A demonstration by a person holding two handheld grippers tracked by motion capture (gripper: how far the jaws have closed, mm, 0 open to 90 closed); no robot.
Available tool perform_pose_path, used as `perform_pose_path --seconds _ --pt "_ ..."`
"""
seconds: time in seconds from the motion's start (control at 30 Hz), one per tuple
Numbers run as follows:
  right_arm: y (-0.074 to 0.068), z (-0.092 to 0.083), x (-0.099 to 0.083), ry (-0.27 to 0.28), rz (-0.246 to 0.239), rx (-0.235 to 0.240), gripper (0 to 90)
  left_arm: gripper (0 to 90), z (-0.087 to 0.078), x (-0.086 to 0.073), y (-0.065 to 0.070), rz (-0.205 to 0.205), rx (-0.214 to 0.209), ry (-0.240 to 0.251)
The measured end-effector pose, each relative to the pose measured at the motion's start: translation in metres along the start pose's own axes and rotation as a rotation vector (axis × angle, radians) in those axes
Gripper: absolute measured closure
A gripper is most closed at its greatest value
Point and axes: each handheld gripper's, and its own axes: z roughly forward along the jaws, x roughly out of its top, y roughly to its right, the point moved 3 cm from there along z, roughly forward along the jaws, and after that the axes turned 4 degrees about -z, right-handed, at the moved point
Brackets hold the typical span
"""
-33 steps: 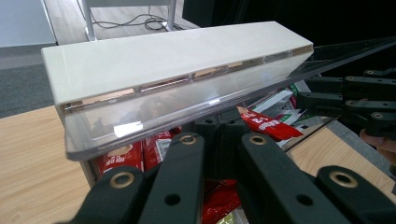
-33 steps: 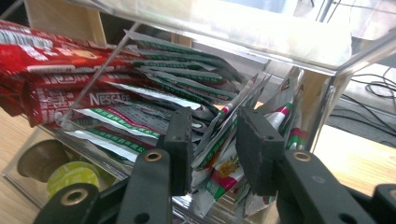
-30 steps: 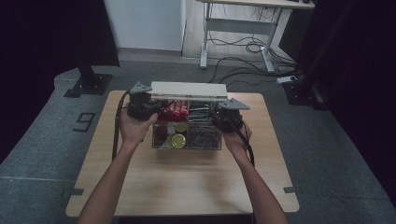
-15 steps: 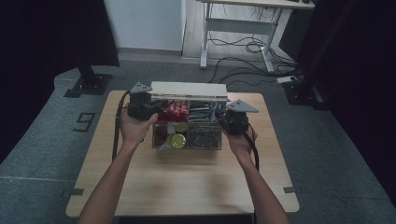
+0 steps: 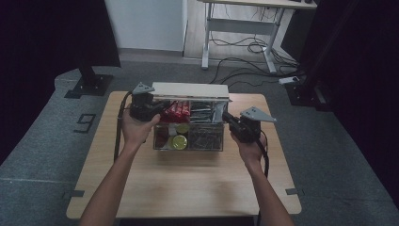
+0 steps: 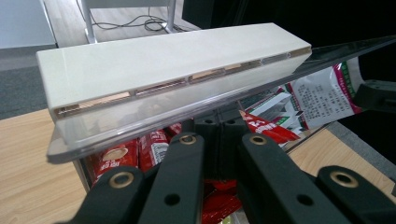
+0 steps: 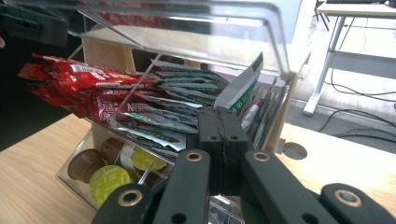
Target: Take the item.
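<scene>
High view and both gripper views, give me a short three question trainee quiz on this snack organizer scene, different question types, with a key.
1. True or false: the lid of the clear organizer box is raised.
2. Multiple choice: the red sachets lie in A) the upper tier, B) the lower front tray with the capsules, C) on the table.
3. Fill in: the yellow-green topped capsule sits in the ___ front tray.

Key: 1 true. 2 A. 3 lower. Both the left gripper and the right gripper have their jaws shut with nothing between them.
</scene>
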Motion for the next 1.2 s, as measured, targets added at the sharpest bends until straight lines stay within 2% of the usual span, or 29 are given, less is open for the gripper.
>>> perform_pose_path --seconds 0.2,0.6,0.8,0.97,1.2 --pt "0.003 -0.009 0.000 0.028 0.022 0.005 89.3 89.8 0.000 0.001 0.001 0.001 -0.001 0.002" --pt "0.000 -0.021 -0.003 0.055 0.005 0.002 89.3 90.0 0.000 0.001 0.000 -0.002 -0.001 0.000" --pt "0.005 -0.027 -0.004 0.078 0.031 -0.005 89.3 90.0 0.001 0.001 0.000 -0.007 -0.003 0.002" --pt "0.008 -0.034 0.000 0.103 0.034 -0.015 89.4 90.0 0.003 0.001 0.000 -0.009 -0.002 0.002" --pt "0.011 -0.038 0.001 0.105 0.038 -0.017 89.4 89.9 0.004 0.001 0.002 -0.008 0.002 0.002"
